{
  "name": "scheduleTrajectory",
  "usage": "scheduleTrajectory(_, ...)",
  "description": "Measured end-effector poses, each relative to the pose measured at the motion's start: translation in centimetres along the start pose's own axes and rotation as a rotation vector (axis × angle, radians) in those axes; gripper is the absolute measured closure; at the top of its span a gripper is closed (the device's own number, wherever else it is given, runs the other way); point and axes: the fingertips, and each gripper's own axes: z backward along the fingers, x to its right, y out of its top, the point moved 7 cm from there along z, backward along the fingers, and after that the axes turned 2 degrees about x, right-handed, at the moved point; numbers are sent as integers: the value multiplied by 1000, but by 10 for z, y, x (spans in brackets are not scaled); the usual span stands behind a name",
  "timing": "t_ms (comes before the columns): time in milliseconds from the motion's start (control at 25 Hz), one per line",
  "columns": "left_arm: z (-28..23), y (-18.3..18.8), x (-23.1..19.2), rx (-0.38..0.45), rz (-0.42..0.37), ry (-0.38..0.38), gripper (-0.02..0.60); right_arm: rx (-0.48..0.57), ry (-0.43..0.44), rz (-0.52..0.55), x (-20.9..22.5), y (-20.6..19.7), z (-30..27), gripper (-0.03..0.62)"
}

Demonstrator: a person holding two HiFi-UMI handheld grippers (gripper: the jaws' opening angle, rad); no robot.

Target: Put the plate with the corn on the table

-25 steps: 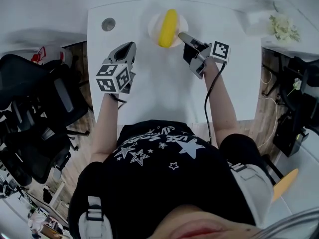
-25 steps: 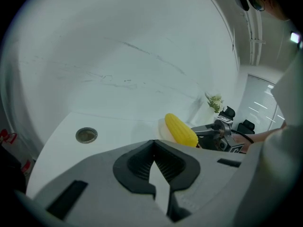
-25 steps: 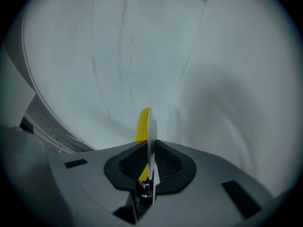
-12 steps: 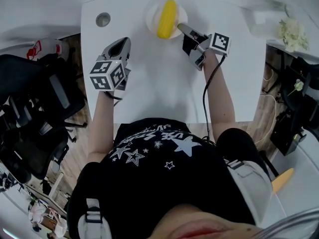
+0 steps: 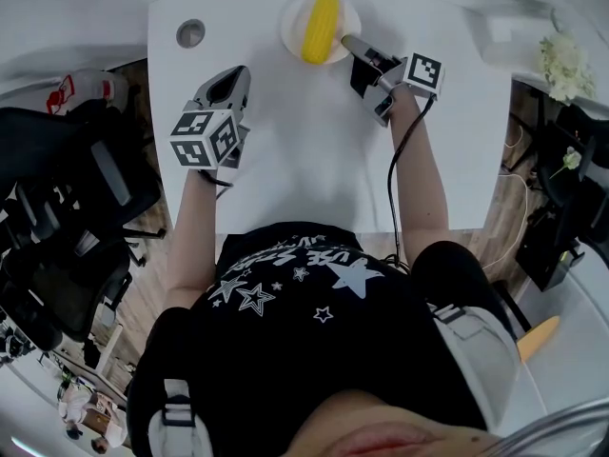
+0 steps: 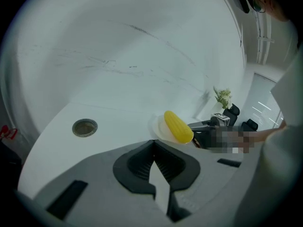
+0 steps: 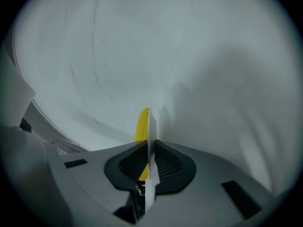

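My right tool [image 5: 350,44] pinches the rim of the plate [image 5: 289,19], jaws pressed on its thin edge. The corn [image 5: 321,27] lies lengthwise on the plate, at the far side of the tabletop [image 5: 314,150]. My left tool [image 5: 231,82] is pressed together on nothing, apart from the plate, to its left.

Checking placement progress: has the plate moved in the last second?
Yes, slightly: against the grommet hole, the plate, gripped by the right claw, has drifted toward the table's far edge.
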Motion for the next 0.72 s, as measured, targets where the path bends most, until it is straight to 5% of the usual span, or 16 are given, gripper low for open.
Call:
scheduleTrajectory(440, -12, 5, 7, 8, -10, -26, 575, 23, -108, -35, 6, 2, 2, 565)
scheduleTrajectory(720, -11, 0, 10, -4, -5, -23, 575, 60, -267, -49, 3, 2, 2, 580)
